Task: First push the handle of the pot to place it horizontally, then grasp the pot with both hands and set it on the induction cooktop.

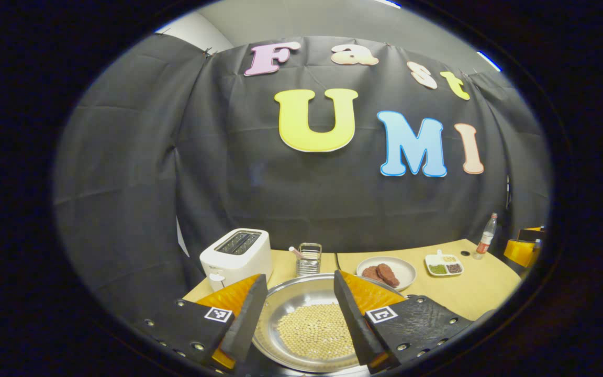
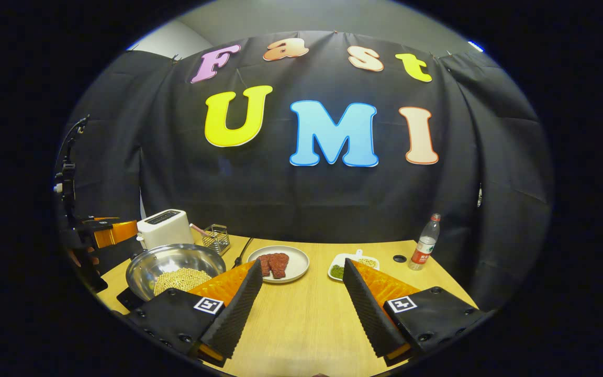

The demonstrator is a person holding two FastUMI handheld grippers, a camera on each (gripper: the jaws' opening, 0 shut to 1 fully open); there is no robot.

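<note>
The pot (image 1: 312, 319) of beans sits directly below the released left gripper (image 1: 299, 309), between its spread fingers; right gripper (image 2: 301, 298) also released.

On the table (image 2: 312, 319) — toaster (image 2: 165, 228), wire basket (image 2: 216, 237), plate of meat (image 2: 279, 263), divided dish (image 2: 339, 268), bottle (image 2: 425, 242)

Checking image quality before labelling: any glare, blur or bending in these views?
Left gripper view: pot rim shows bright reflections, beans sharp, table edge bowed by the fisheye. Right gripper view: evenly lit, pot wall glints, bottle leans near the edge.
</note>
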